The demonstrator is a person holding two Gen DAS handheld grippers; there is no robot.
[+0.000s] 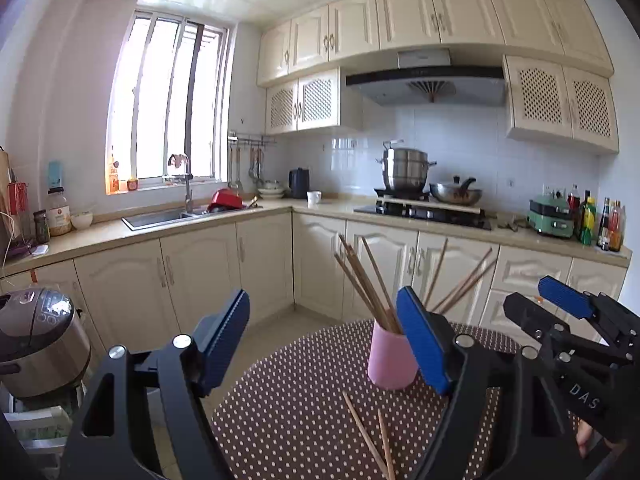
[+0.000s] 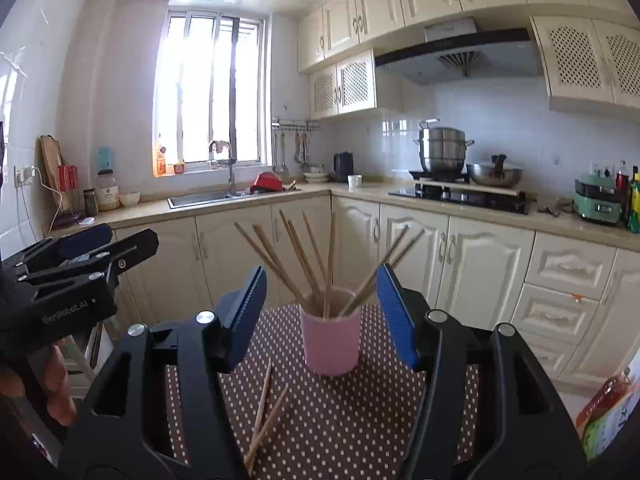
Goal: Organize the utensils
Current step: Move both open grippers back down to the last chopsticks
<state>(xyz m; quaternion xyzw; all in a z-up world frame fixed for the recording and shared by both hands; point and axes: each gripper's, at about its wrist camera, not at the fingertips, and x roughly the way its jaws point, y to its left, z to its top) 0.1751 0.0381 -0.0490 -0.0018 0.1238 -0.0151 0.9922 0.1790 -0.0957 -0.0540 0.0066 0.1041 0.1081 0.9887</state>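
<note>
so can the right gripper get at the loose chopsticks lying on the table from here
Probably yes. The right gripper is open and empty, and the loose chopsticks lie bare on the dotted tablecloth just below its fingers, nearer than the pink cup. Nothing covers them; it would need to dip down.

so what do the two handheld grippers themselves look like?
Both match: the left gripper and right gripper have black angular plastic frames with silver pivot bolts and ribbed blue pads on the jaws. White lettering marks the bodies: "GenRoboAI" on the left one, "DAS" visible on the right. No cables or sleeves show.
</note>
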